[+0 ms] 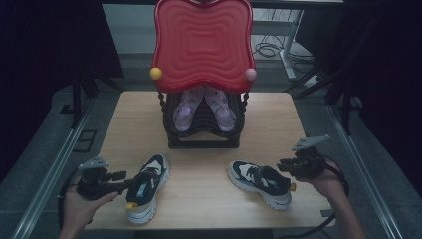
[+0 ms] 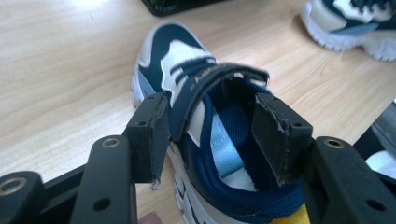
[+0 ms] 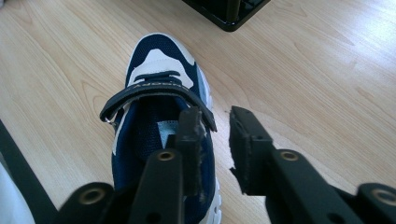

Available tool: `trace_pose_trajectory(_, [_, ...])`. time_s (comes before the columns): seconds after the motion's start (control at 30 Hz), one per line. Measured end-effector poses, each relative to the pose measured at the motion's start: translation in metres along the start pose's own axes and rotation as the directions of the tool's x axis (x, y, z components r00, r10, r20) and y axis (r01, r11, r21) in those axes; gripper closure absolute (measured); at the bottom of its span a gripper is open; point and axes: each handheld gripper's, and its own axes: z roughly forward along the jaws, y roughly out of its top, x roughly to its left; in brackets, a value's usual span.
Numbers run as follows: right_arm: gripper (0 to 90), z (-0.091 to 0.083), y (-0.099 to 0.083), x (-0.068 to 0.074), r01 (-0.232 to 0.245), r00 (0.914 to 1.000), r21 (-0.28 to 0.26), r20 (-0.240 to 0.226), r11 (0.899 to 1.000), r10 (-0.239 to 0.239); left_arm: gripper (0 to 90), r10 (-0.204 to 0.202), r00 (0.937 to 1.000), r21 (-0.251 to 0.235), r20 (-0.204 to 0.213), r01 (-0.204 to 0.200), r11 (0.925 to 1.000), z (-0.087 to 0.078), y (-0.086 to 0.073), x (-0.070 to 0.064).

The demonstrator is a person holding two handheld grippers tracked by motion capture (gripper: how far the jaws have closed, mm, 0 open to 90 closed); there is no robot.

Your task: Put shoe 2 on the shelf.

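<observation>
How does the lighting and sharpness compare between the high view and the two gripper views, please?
High view: dim and soft, dark surrounds, only the red tray vivid. Left gripper view: bright, the left sneaker sharp, glare on the table at top. Right gripper view: evenly lit, the right sneaker crisp, the tongs' bases slightly blurred.

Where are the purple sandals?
In the high view the purple sandals sit side by side in the black rack at the far middle of the table, under the red tray and behind the two blue sneakers.
</observation>
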Motion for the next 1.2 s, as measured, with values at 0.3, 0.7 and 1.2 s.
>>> trace_pose_trajectory(0.3, [67.7, 0.0, -0.002, 0.0, -0.006, 1.0, -0.006, -0.002, 1.0, 0.006, 47.1, 0.017, 0.9976, 0.07, -0.067, -0.012, 0.9975, 0.015, -0.001, -0.002])
trace_pose_trajectory(0.7, [65.0, 0.006, -0.015, -0.003, -0.038, 0.9993, -0.007, 0.007, 0.999, 0.038, 59.2, 0.037, 0.994, 0.128, -0.103, -0.024, 0.9915, 0.041, -0.001, -0.001])
trace_pose_trajectory(1.2, [60.6, 0.01, -0.017, -0.007, -0.033, 0.9994, -0.002, 0.003, 0.999, 0.033, 65.2, 0.012, 0.993, 0.116, -0.118, 0.001, 0.9933, 0.04, -0.005, -0.002])
